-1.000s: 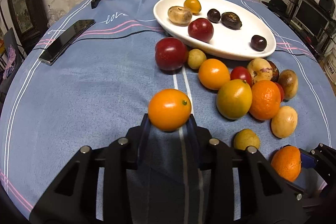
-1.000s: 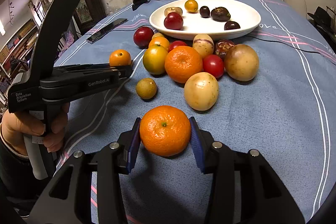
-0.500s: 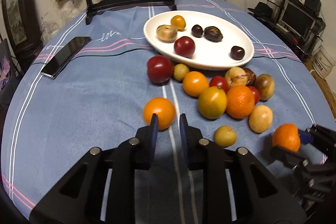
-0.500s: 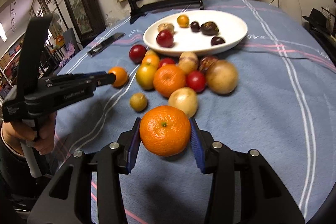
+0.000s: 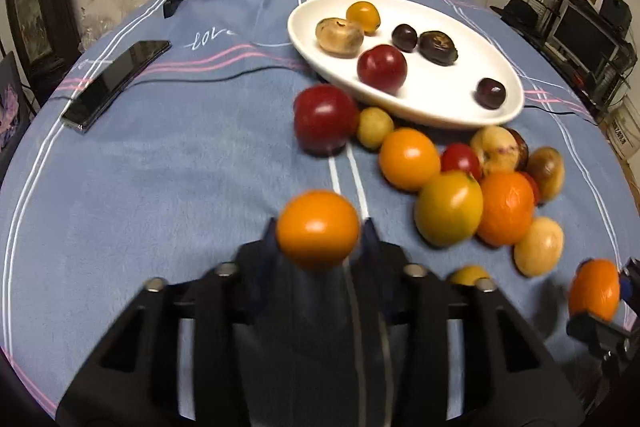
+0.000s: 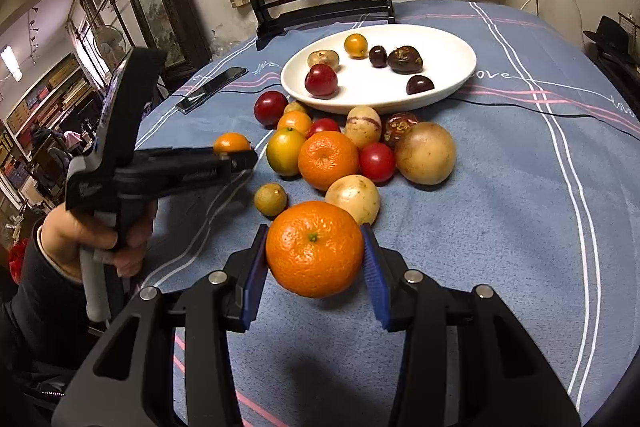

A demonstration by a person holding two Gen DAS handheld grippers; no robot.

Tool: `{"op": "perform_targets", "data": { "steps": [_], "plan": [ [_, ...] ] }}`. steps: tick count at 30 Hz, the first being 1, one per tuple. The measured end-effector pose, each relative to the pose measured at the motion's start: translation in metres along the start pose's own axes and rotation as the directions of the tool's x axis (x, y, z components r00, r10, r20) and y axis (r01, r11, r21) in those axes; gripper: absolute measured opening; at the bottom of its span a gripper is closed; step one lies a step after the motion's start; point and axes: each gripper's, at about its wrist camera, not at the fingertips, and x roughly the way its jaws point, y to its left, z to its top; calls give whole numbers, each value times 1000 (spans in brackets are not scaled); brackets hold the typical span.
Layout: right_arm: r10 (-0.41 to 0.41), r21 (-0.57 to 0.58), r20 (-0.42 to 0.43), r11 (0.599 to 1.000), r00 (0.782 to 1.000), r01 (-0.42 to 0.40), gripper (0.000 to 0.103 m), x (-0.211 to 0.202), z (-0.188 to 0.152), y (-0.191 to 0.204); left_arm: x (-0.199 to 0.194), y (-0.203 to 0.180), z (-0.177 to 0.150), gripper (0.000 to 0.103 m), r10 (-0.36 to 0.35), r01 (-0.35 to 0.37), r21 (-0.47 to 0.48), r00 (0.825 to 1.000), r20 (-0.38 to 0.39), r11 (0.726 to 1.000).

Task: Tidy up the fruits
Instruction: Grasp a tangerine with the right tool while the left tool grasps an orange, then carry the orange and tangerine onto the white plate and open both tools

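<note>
jaws: left gripper (image 5: 320,239) opening around small orange fruit (image 5: 318,229), right gripper (image 6: 316,255) clamped on mandarin (image 6: 315,249) — both best carried to plate (image 6: 460,83) at 12 o'clock, squeezed gently.

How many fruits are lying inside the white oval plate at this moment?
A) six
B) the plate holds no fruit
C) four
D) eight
A: the white oval plate holds six fruits: a small orange one, a tan one, a red one and three dark ones; all the other fruits lie on the cloth.
</note>
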Motion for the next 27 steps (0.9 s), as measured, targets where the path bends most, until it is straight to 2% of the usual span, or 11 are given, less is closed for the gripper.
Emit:
{"op": "perform_targets", "data": {
  "steps": [7,14,21,27],
  "plan": [
    [-15,-8,4,1000,1000,15,45,-3,3,-1,-9,-8,-2,39,2,-2,30,1000,10,1000],
    [-53,-65,71,996,996,57,45,-15,31,6,-42,-17,14,39,-31,26,61,995,89,998],
    [-144,-121,175,979,974,166,45,-14,86,5,-62,-37,56,39,-67,49,109,983,170,993],
    [-195,-115,210,968,958,222,45,14,127,-10,-48,-46,98,39,-69,51,94,979,194,994]
  ]
}}
